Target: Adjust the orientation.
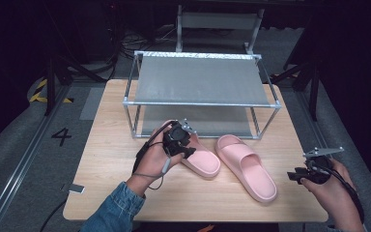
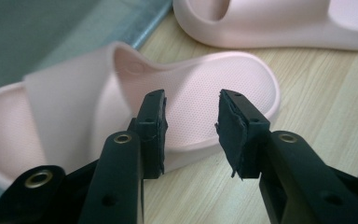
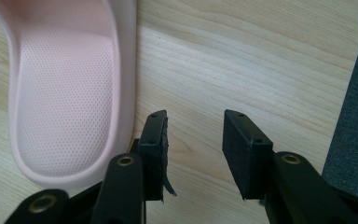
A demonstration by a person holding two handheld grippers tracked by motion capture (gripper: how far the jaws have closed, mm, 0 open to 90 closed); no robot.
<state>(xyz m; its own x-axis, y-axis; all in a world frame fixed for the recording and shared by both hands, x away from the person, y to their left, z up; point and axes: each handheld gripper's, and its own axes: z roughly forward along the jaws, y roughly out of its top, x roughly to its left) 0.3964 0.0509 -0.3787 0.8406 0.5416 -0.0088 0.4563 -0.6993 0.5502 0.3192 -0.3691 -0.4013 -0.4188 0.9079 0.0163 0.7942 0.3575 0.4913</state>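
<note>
With L claw (image 2: 191,135) released over the L slipper (image 2: 205,93), operator should straddle its near rim, clamp firmly; R claw (image 3: 193,154) released, idle beside R slipper (image 3: 70,93).

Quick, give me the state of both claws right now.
Left claw: open, holding nothing, over the heel of the left slipper.
Right claw: open, holding nothing, over the table beside the right slipper.

Grey floor (image 1: 24,125), dark room, wooden table (image 1: 111,159)
</note>
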